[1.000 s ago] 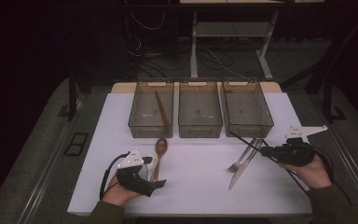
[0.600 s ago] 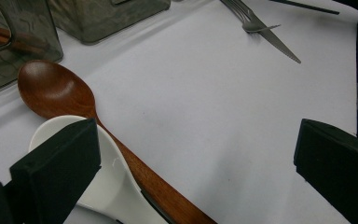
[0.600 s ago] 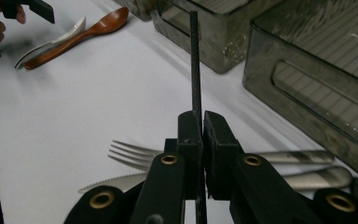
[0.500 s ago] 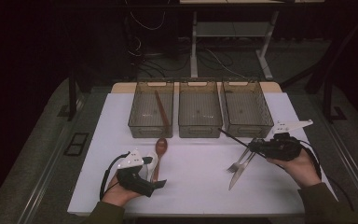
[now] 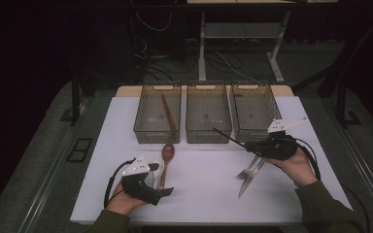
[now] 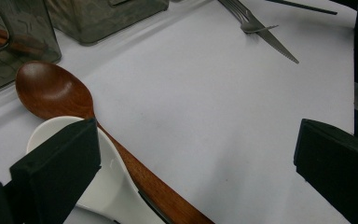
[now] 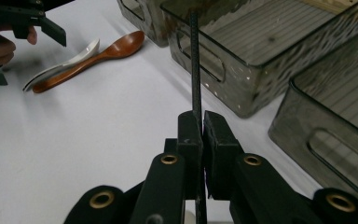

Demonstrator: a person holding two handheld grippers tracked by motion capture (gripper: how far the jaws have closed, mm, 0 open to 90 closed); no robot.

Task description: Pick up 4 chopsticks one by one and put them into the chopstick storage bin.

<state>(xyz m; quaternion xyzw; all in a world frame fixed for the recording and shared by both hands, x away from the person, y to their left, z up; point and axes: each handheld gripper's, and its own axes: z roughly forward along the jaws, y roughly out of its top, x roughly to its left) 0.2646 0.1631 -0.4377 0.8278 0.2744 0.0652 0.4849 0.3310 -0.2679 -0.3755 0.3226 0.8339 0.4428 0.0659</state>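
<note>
My right gripper (image 5: 250, 145) (image 7: 201, 119) is shut on a thin black chopstick (image 5: 227, 137) (image 7: 195, 60). The stick points up and left over the front of the bins, between the middle bin (image 5: 209, 137) and the right bin (image 5: 242, 127). My left gripper (image 5: 162, 179) (image 6: 196, 135) rests open near the table's front left. One of its jaws is over a white spoon (image 5: 158, 170) (image 6: 114, 186), which lies beside a wooden spoon (image 5: 168, 152) (image 6: 51, 88). Nothing is between the jaws.
A fork (image 5: 246, 171) (image 6: 242, 14) and a knife (image 5: 248, 182) (image 6: 275, 44) lie crossed on the white table below my right gripper. The left bin (image 5: 148, 136) holds a brown wooden stick (image 5: 169, 114). Beyond the table is dark floor with cables.
My right gripper has moved left with the black chopstick, nearer the front of the bins. The left gripper has stayed put.
</note>
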